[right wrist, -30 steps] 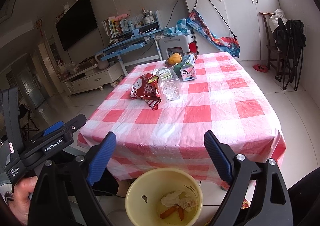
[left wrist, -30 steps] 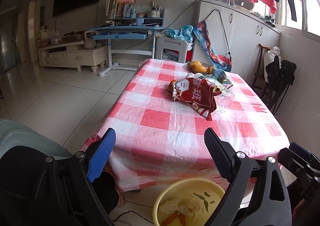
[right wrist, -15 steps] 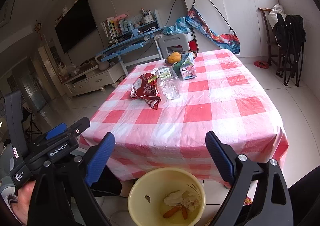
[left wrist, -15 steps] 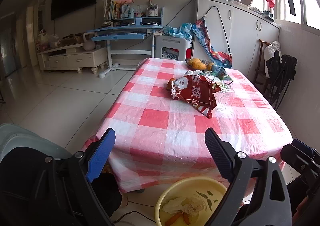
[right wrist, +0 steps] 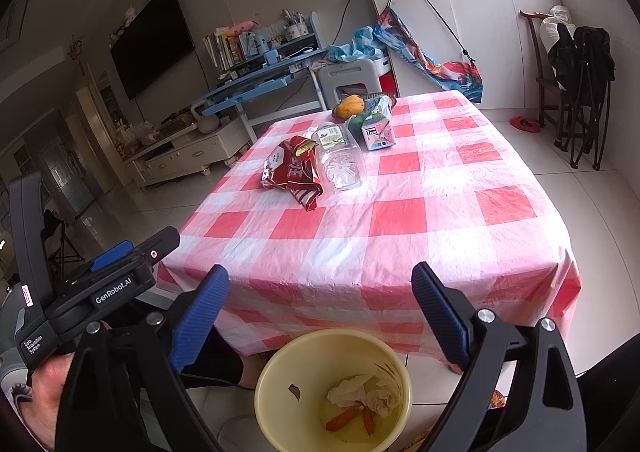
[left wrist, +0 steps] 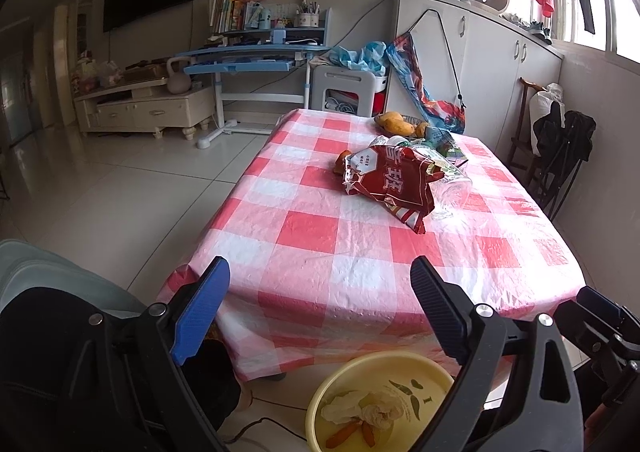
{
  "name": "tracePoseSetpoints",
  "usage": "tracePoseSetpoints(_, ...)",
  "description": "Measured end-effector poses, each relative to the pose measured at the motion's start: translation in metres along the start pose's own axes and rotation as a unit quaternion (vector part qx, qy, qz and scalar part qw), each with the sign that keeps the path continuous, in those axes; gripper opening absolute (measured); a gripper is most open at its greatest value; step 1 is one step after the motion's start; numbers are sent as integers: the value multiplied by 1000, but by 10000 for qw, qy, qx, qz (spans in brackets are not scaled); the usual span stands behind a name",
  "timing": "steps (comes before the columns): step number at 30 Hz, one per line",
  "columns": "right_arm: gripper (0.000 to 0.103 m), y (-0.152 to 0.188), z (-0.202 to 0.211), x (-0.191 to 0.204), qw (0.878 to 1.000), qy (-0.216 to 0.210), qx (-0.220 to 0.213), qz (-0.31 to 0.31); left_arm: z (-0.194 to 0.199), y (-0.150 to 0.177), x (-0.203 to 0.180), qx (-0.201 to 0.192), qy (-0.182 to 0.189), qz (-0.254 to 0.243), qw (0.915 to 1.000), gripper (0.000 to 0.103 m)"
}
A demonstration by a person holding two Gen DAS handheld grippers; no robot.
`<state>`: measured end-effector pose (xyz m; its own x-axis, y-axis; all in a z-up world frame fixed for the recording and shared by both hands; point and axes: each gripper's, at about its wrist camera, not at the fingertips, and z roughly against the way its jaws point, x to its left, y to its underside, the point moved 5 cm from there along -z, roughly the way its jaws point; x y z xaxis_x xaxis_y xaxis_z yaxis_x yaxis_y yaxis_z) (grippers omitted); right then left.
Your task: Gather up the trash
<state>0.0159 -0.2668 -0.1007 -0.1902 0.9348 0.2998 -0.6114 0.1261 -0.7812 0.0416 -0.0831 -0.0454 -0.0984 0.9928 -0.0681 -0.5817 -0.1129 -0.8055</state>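
Snack bag [left wrist: 390,182], red, crumpled, mid-counter [left wrist: 320,244] beside clear plastic tub [left wrist: 452,188]. Likely light, thin, crinkly, slippery; best pinched at raised folded edge. Left claw [left wrist: 320,308] and right claw [right wrist: 320,310] both wide, empty, above yellow bin [right wrist: 280,368].

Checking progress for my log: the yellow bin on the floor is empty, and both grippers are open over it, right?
Not empty: the right wrist view shows crumpled tissue and orange scraps in the yellow bin. The left gripper and right gripper are open.
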Motion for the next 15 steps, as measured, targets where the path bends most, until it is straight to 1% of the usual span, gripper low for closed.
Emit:
tracePoseSetpoints(8,89,2,-3,4,9999,-15,85,80,-1,0,3,28,13,111,9999,89)
tracePoseSetpoints(15,89,2,-3,4,9999,-22,94,81,-2,1,3,30,12,106,9999,89)
